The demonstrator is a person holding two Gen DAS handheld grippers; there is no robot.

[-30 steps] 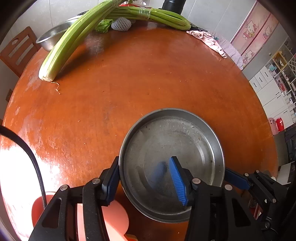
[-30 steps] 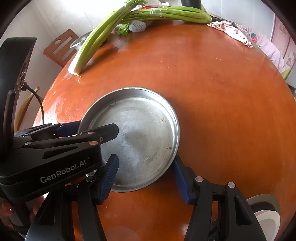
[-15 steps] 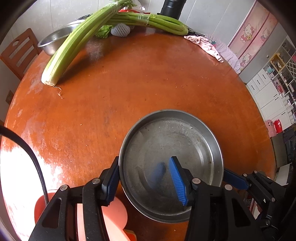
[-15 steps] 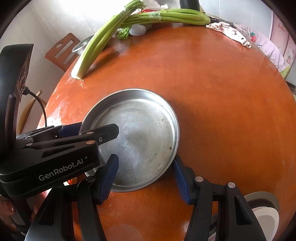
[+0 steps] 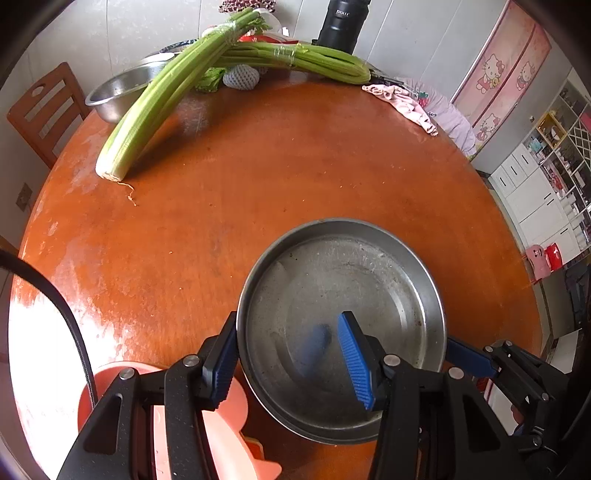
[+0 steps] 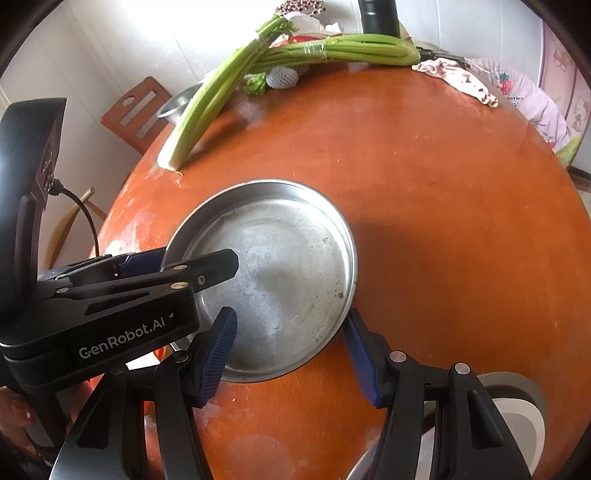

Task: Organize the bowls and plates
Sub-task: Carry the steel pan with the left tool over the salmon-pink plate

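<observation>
A round steel pan [image 5: 343,306] lies on the orange round table [image 5: 258,177]; it also shows in the right wrist view [image 6: 280,273]. My left gripper [image 5: 291,358] is open and straddles the pan's near-left rim, one finger outside, one inside. My right gripper [image 6: 291,350] is open around the pan's near rim, its right finger at the pan's right edge. A pink dish [image 5: 221,435] lies under the left gripper. Grey and white bowls [image 6: 521,417] sit at the lower right of the right wrist view.
Two celery bunches [image 5: 166,96] lie at the table's far side by a steel bowl [image 5: 122,92], a netted fruit [image 5: 240,75] and a black flask [image 5: 340,26]. Pink cloth [image 5: 402,103] lies far right. A wooden chair [image 5: 40,110] stands left.
Both cameras have tilted or risen, showing more of the table's far side. The pan and both open grippers keep their relative positions.
</observation>
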